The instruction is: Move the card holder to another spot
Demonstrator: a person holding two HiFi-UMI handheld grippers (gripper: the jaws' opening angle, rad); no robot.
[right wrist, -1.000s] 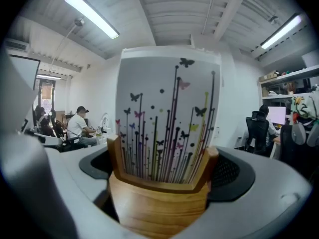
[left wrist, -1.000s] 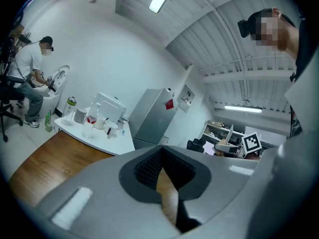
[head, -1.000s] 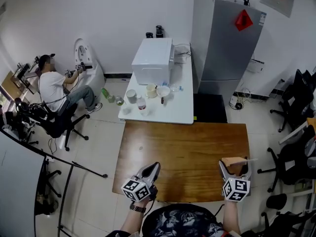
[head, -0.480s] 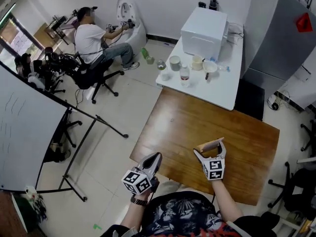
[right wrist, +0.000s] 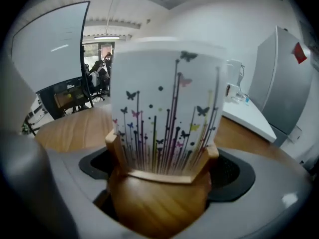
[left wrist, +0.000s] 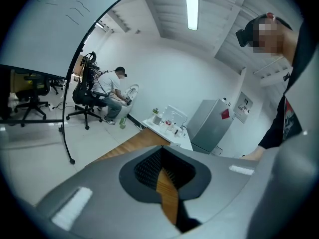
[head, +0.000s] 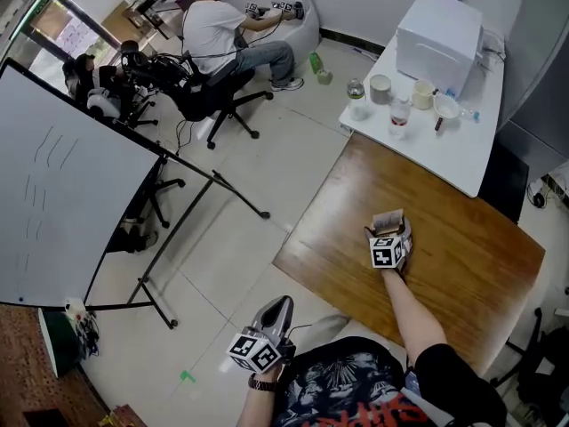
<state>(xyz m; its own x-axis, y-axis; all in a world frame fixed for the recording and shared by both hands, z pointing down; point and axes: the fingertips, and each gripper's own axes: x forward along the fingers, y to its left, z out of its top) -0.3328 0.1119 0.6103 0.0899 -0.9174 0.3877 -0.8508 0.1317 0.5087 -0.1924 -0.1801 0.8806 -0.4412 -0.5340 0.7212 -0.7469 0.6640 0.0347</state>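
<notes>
Over the wooden table (head: 462, 238), the card holder (right wrist: 164, 133) is wedged between the right gripper (head: 391, 222) fingers; the left gripper (head: 279, 306) is clenched.

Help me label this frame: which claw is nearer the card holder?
Right. The right claw is shut on the card holder; the left claw hangs off the table edge, away from it.

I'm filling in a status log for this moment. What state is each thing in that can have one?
right tool, shut on the card holder.
card holder, clamped by its wooden base, upright.
card, standing in the holder's slot.
left tool, shut, empty.
</notes>
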